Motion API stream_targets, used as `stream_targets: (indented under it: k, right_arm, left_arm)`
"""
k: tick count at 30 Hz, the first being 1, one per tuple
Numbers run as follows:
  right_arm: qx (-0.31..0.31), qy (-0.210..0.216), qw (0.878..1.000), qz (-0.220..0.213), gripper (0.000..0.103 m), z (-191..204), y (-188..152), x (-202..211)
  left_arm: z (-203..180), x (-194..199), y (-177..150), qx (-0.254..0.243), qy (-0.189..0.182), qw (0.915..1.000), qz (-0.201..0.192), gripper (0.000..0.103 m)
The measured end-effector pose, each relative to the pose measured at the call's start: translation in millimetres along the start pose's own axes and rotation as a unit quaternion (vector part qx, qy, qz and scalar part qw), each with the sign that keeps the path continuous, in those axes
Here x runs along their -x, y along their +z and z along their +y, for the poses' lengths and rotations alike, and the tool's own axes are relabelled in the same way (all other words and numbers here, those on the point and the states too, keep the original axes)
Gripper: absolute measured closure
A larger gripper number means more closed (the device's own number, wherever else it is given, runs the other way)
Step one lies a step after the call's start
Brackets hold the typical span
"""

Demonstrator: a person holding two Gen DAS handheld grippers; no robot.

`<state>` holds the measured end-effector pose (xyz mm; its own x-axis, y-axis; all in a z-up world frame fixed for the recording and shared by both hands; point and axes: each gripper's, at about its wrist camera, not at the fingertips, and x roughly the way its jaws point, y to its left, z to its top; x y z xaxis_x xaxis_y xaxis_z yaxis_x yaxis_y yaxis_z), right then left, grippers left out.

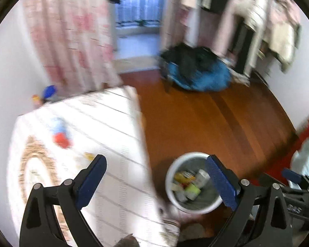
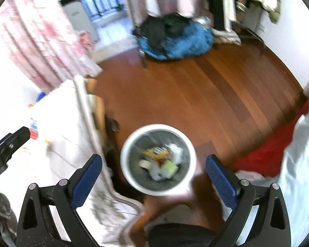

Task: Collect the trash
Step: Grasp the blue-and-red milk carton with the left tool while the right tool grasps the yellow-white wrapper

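A round white trash bin stands on the wooden floor beside a table, holding several pieces of trash: yellow packaging, crumpled white paper, a can. My right gripper hangs open above the bin with nothing between its fingers. My left gripper is open too, over the table's right edge, empty; the bin lies just inside its right finger. On the white tablecloth lie a red and blue wrapper and a small yellow scrap. The left gripper shows at the right wrist view's left edge.
A blue and black heap on a chair sits on the floor at the back. Pink curtains hang by a balcony door. Clothes hang at the back right. A red rug lies at the right. Both views are motion-blurred.
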<state>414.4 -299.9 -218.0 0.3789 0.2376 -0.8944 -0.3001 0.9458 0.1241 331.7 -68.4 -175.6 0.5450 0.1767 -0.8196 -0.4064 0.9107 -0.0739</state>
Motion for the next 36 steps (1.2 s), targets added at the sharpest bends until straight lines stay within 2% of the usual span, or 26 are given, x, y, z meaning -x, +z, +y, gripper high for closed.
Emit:
stream_targets:
  k: [4,7,8,12,13,14,15,16,19,22,23,24,27,31,34,36]
  right_arm:
    - [0.043,0.043,0.998,-0.004,0.001,71.9,9.8,-0.1]
    - [0.079,0.076,0.994,0.018,0.001,134.4,9.4,-25.0]
    - [0.089,0.087,0.992,0.031,0.001,157.2,7.7,-39.5]
    - [0.104,0.114,0.985,0.076,0.002,223.0,-5.9,-97.3]
    - [0.102,0.122,0.983,0.091,0.01,238.3,-9.2,-115.2]
    - [0.1,0.126,0.982,0.102,0.022,246.7,-12.2,-128.4]
    - [0.097,0.127,0.98,0.119,0.027,259.2,-14.7,-146.3]
    - [0.09,0.13,0.979,0.13,0.031,266.8,-16.4,-157.3]
    - [0.069,0.139,0.976,0.154,0.034,282.2,-18.0,-187.5]
    - [0.065,0.144,0.976,0.153,0.048,294.4,-21.4,-201.2]
    - [0.071,0.153,0.975,0.144,0.073,300.8,-21.2,-200.8]
    - [0.075,0.157,0.973,0.15,0.087,307.1,-21.1,-204.7]
    - [0.087,0.158,0.974,0.135,0.091,313.3,-18.5,-201.5]
    - [0.093,0.147,0.979,0.103,0.094,307.4,-6.1,-187.9]
    - [0.108,0.107,0.986,0.074,0.094,297.4,12.7,-181.2]
    - [0.101,0.092,0.988,0.073,0.094,293.3,26.5,-187.7]
  left_arm:
    - [72.5,14.3,-0.9,0.042,0.054,0.9974,-0.019,0.004]
    - [131.7,8.6,-22.4,0.07,0.12,0.9902,-0.015,0.004]
    - [158.4,0.6,-35.9,0.084,0.146,0.9858,-0.003,0.004]
    - [222.1,-30.9,-85.3,0.125,0.2,0.9704,0.051,0.004]
    - [238.3,-39.7,-98.3,0.135,0.213,0.9654,0.067,0.004]
    - [252.7,-47.1,-110.0,0.146,0.22,0.961,0.081,0.004]
    - [261.7,-51.7,-118.8,0.154,0.224,0.9581,0.091,0.004]
    - [270.8,-55.9,-127.1,0.16,0.224,0.956,0.101,0.004]
    - [285.9,-65.8,-140.1,0.173,0.227,0.9515,0.115,0.004]
    - [294.4,-73.0,-146.4,0.181,0.226,0.9496,0.12,0.004]
    - [296.0,-73.9,-146.2,0.184,0.225,0.9494,0.12,0.004]
    - [297.9,-74.8,-144.4,0.185,0.223,0.9495,0.119,0.004]
    - [295.6,-77.0,-129.3,0.184,0.216,0.9522,0.113,0.004]
    - [278.8,-80.2,-92.5,0.171,0.193,0.9616,0.095,0.004]
    - [265.3,-88.6,-56.0,0.162,0.155,0.9706,0.087,0.004]
    - [255.0,-101.0,-29.9,0.156,0.12,0.9759,0.093,0.004]
